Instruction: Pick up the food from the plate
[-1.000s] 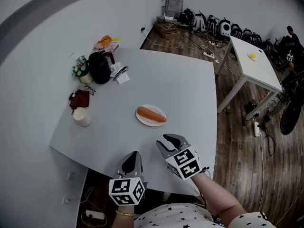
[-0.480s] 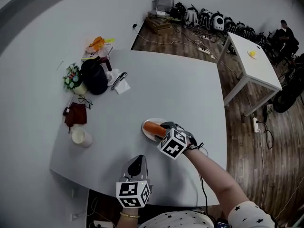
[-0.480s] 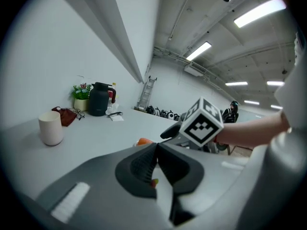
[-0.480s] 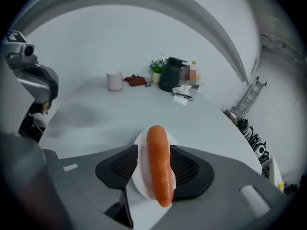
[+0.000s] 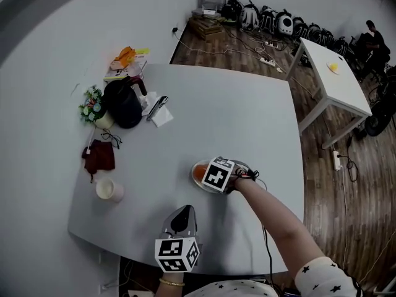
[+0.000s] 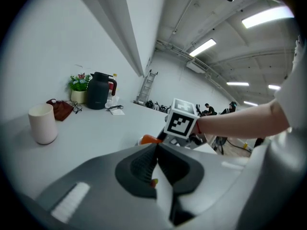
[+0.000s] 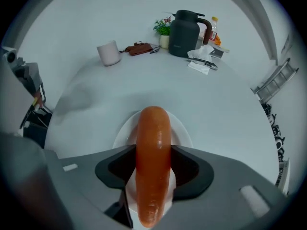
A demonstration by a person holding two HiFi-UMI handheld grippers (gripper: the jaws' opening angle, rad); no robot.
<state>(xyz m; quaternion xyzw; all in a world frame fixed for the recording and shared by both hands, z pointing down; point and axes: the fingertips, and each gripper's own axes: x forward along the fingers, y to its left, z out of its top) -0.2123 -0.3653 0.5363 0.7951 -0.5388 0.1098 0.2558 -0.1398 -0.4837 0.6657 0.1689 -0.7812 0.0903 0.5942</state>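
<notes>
- Sausage (image 7: pixel 153 152) lies on the plate (image 7: pixel 123 128), running lengthwise between the jaws of your right gripper (image 7: pixel 153 176). Its far end reaches toward the plate's far rim.
- Your right gripper has a jaw down each side of the sausage at about mid-length. They are closed in until the dark pads (image 7: pixel 119 169) meet both flanks, and nothing else is in the grip.
- That hold makes sense. Taking it across its narrow width near the middle should keep it balanced, so neither end droops when you raise it.
- The plate shows white directly under and around the sausage. Treat it as gripped; no view shows whether it has left the plate yet.
- Your left gripper (image 6: pixel 156 159) hangs on your side of the plate, well apart from it. Its jaws are pressed together with nothing between them. It looks parked out of the way, since one gripper is enough for this pick.
- The sausage is smooth, glossy and orange-red, with rounded ends and a slight curve along its length.
- That slick skin could slide in the pads, so a firm, even squeeze and a straight lift look wise.
- The plate is small, white and shallow. It may shift if you drag the sausage sideways.
</notes>
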